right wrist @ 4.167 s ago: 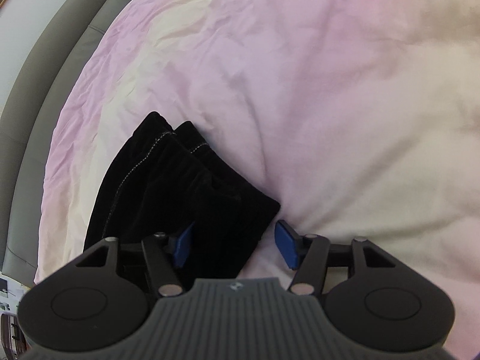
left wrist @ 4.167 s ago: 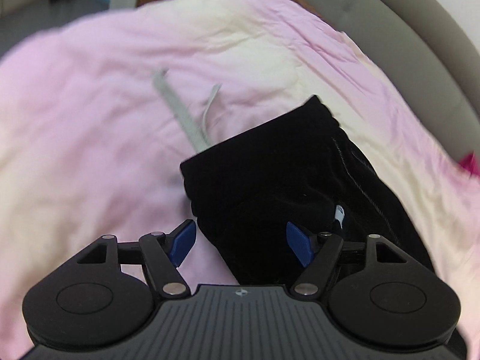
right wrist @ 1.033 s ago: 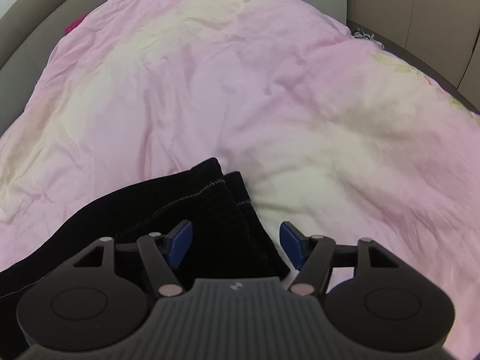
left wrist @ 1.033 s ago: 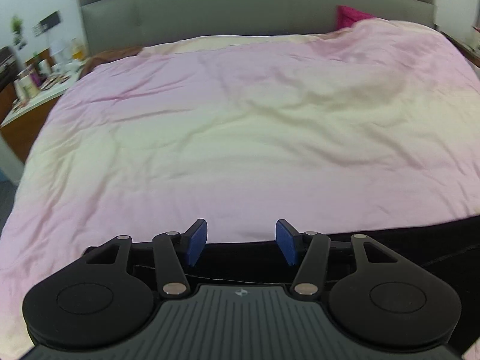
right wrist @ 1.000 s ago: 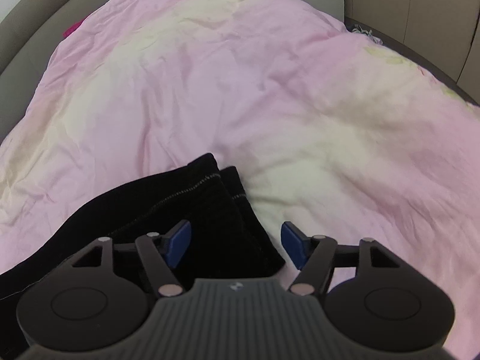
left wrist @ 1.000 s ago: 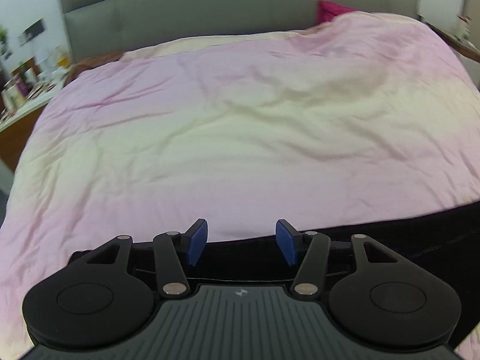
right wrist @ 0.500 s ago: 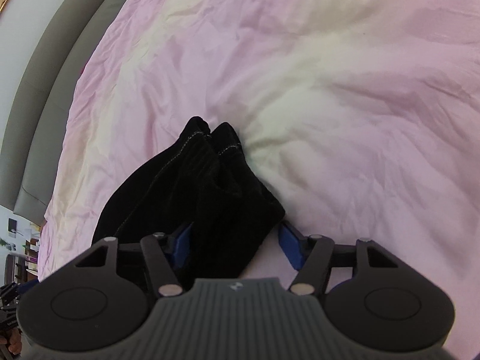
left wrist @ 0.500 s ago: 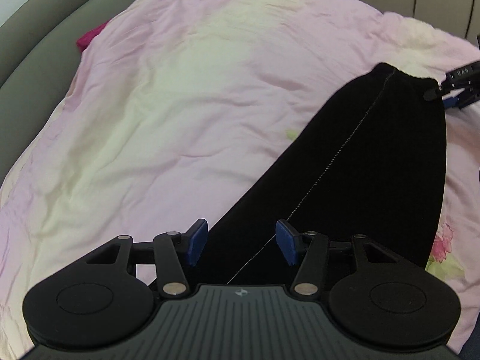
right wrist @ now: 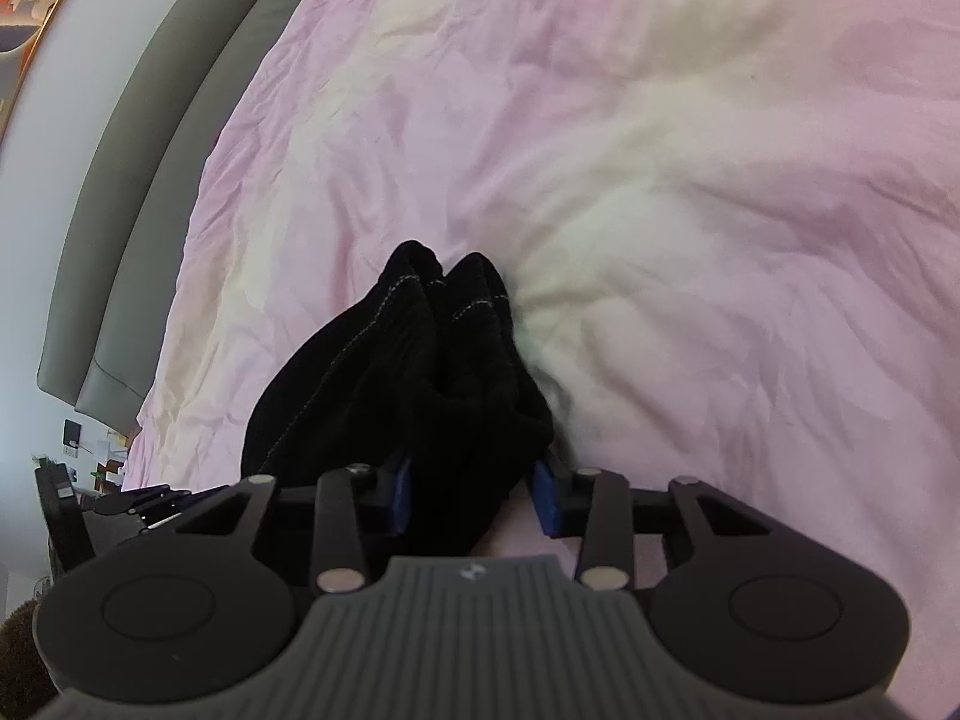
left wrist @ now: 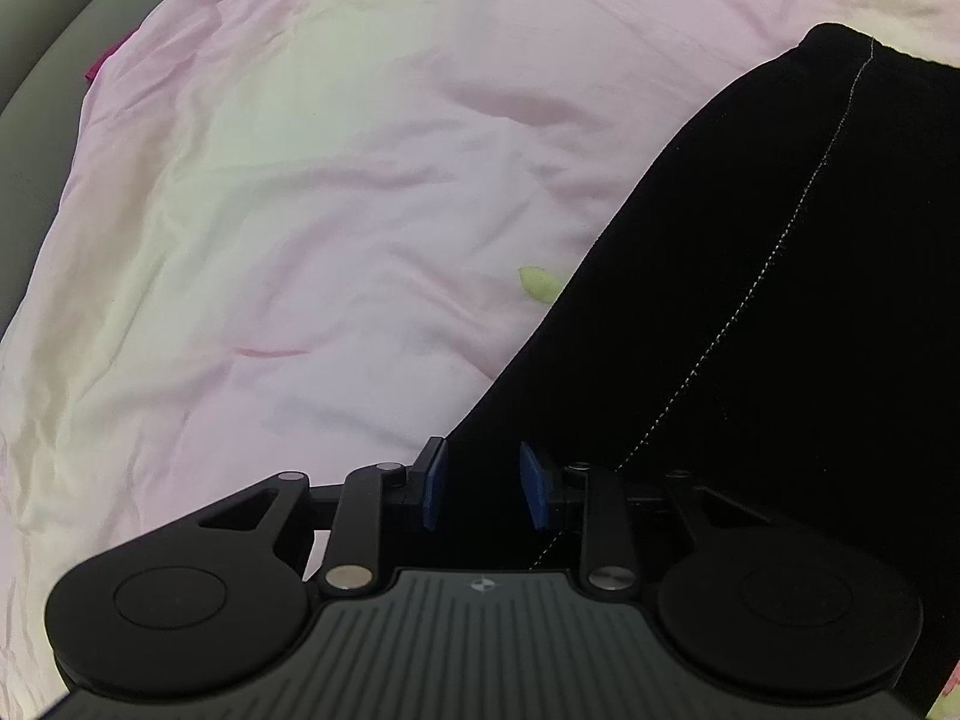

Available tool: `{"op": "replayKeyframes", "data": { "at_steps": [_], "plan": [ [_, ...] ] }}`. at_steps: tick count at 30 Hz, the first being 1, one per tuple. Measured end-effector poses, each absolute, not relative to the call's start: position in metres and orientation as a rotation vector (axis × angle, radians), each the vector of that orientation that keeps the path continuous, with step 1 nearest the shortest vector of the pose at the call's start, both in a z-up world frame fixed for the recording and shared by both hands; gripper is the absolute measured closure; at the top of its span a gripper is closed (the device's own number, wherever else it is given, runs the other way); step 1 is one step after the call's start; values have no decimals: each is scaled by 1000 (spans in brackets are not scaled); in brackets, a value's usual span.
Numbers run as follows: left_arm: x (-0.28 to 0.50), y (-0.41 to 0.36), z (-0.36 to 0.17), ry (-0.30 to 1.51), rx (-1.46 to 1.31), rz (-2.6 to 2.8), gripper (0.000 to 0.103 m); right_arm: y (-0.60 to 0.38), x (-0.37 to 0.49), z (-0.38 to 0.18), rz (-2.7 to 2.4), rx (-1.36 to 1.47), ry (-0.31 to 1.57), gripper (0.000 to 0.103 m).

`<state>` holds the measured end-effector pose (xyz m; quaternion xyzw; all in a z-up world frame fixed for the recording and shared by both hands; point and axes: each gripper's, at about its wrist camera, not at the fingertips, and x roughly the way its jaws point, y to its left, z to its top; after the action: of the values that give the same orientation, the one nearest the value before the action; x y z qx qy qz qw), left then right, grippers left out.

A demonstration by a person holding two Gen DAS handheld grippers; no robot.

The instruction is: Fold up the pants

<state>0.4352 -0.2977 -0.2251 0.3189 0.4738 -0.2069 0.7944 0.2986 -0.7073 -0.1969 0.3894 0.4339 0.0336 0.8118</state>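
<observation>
Left gripper (left wrist: 483,486), mine, has its blue pads drawn in on an edge of the black pants (left wrist: 750,312); fabric fills the narrow gap between them, so I read it as clamped on cloth. Right gripper (right wrist: 477,498) — pads wider apart, with bunched cloth at the leg ends (right wrist: 456,354) lying between them. Whether those pads truly pinch the bundle or merely flank it, I cannot tell. The pants stretch across the pink duvet (left wrist: 312,192), the white-stitched side seam (left wrist: 774,252) running away from my left gripper toward the far hem.

Risks, as I judge them:
- Right side: if the hold is loose, the two leg ends may slip out or separate once lifted, and the fold would land crooked.
- Left side: only a thin edge is caught, so a sharp pull could strip it free.
- Soft duvet: it may bunch under dragged fabric, wrinkling the fold line.
</observation>
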Motion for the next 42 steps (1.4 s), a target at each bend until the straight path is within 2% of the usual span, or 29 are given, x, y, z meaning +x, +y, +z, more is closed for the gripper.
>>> {"op": "replayKeyframes", "data": {
  "at_steps": [7, 13, 19, 25, 34, 38, 42],
  "plan": [
    [376, -284, -180, 989, 712, -631, 68, -698, 296, -155, 102, 765, 900, 69],
    [309, -289, -195, 1009, 804, -787, 68, -683, 296, -124, 102, 703, 879, 70],
    [306, -295, -214, 1033, 770, -738, 70, -665, 294, -93, 109, 664, 856, 71],
    [301, -264, -174, 1001, 689, -687, 70, -616, 294, -36, 184, 560, 815, 73],
    [262, -167, -125, 948, 467, -476, 70, -457, 288, 32, 363, 191, 761, 74],
    [254, -121, -127, 955, 378, -399, 70, -366, 283, 25, 447, 7, 794, 75],
    [249, -73, -140, 983, 241, -313, 70, -290, 265, -8, 520, -129, 844, 75]
  ]
}}
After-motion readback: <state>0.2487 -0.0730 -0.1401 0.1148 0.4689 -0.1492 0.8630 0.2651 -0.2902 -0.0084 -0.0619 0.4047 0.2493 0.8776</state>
